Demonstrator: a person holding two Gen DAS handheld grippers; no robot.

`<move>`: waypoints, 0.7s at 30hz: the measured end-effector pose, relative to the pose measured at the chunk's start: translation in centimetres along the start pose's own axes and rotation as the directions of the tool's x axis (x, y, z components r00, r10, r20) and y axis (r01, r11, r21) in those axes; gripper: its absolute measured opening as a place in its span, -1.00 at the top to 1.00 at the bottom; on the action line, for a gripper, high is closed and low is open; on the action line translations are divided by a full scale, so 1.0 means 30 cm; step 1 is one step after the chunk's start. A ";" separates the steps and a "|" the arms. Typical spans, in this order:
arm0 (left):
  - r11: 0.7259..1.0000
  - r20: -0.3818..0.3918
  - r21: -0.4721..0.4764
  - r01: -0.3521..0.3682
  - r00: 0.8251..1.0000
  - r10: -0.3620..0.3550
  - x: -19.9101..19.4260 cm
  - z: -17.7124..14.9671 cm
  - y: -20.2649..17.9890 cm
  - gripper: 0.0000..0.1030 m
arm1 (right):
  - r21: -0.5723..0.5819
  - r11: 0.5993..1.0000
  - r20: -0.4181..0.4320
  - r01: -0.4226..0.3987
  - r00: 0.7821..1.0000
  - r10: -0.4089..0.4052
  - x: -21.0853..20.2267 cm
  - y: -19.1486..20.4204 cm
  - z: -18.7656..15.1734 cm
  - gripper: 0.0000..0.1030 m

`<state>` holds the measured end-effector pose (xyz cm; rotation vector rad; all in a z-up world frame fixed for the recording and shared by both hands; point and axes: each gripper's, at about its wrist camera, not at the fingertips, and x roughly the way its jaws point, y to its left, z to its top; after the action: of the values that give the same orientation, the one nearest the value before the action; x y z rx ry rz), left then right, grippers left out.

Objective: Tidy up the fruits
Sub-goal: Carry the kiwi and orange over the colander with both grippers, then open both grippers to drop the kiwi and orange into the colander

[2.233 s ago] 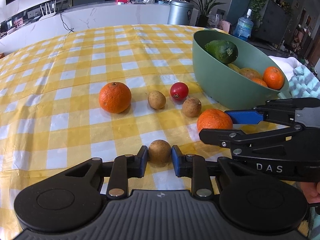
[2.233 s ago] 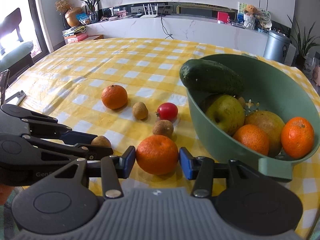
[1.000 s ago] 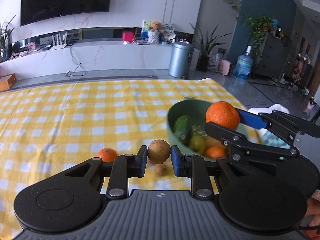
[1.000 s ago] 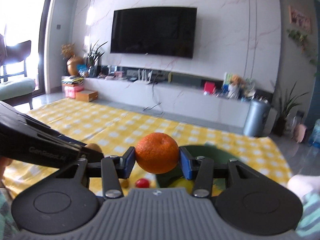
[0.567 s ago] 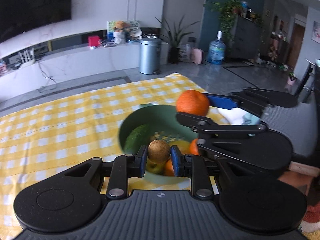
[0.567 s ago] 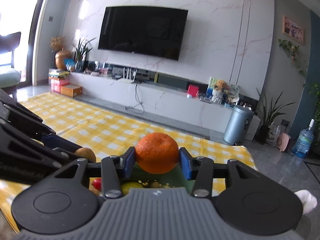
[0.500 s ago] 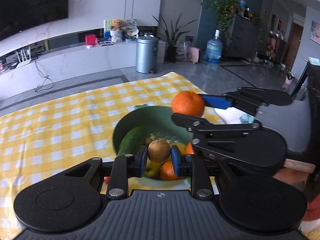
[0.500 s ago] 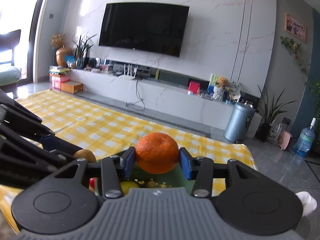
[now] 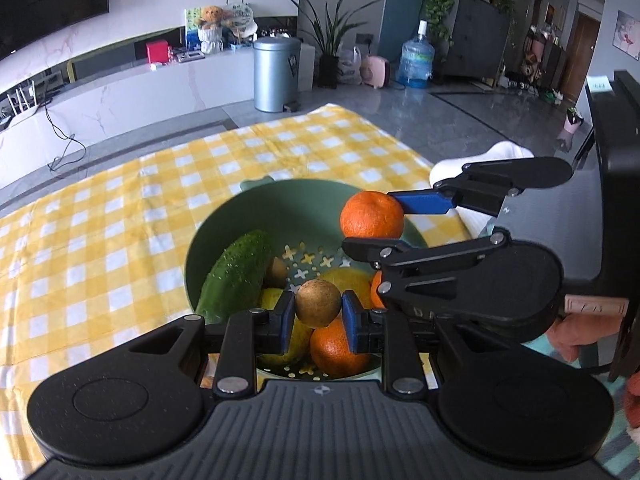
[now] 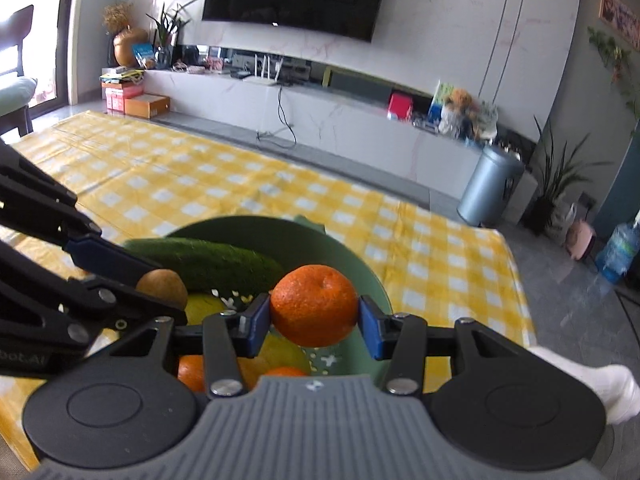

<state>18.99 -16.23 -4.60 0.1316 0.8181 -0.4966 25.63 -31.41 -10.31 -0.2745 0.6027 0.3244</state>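
My left gripper is shut on a small round brown fruit and holds it above the green colander bowl. My right gripper is shut on an orange, also above the bowl. The orange also shows in the left wrist view, over the bowl's right rim. The brown fruit also shows in the right wrist view. In the bowl lie a cucumber, a yellow-green fruit and other oranges.
The bowl stands near the right end of a table with a yellow checked cloth. Past the table's far edge are grey floor, a white TV bench and a metal bin. A white cloth lies right of the bowl.
Both grippers have lifted their fruit off the table and carried it right, over the bowl. In the last half second both tipped downward toward the bowl.
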 end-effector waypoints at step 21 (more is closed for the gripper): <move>1.000 -0.049 0.005 -0.005 0.999 0.005 0.065 -0.036 0.017 0.45 | -0.034 0.999 -0.093 0.003 0.996 -0.006 0.089 0.035 -0.017 0.12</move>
<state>19.64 -16.18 -6.78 0.1508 0.8639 -0.4920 27.04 -30.06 -12.46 -0.3243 0.6886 0.3192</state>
